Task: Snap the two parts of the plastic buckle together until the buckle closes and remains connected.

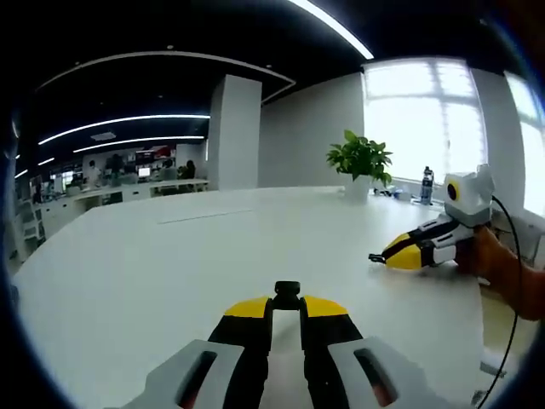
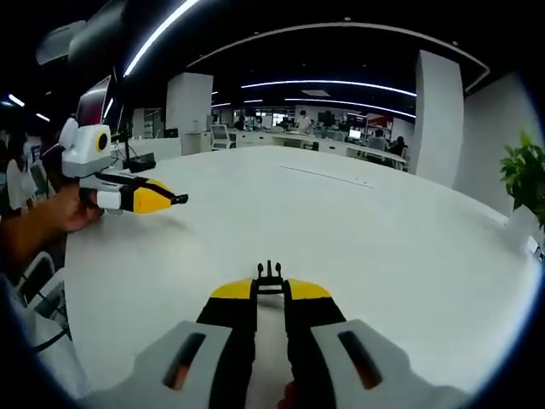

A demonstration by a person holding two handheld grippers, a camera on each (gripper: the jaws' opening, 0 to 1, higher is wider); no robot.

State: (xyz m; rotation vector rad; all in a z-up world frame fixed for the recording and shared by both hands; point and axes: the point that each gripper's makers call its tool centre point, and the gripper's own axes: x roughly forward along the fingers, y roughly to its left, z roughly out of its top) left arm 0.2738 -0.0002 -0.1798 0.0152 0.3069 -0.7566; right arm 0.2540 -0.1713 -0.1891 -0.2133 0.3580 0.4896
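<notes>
- Jaws of the left gripper [image 1: 287,305] are pressed together on a small black plastic buckle socket piece [image 1: 287,291], which pokes out between the yellow tips, above the white table [image 1: 153,273].
- Jaws of the right gripper [image 2: 270,290] are likewise clamped — on the black pronged plastic buckle piece [image 2: 270,274], its prongs sticking forward past the tips.
- Both buckle halves are well apart, not joined; each gripper appears off to the side in the other's view, held by a hand [image 1: 502,264].
- Beyond, on the table's far edge, stands a leafy green plant in a white pot [image 1: 360,166], near a dark bottle [image 1: 427,186] by the bright window [image 1: 426,119].
- Office desks [image 2: 341,141] sit further back — under long ceiling light strips.
</notes>
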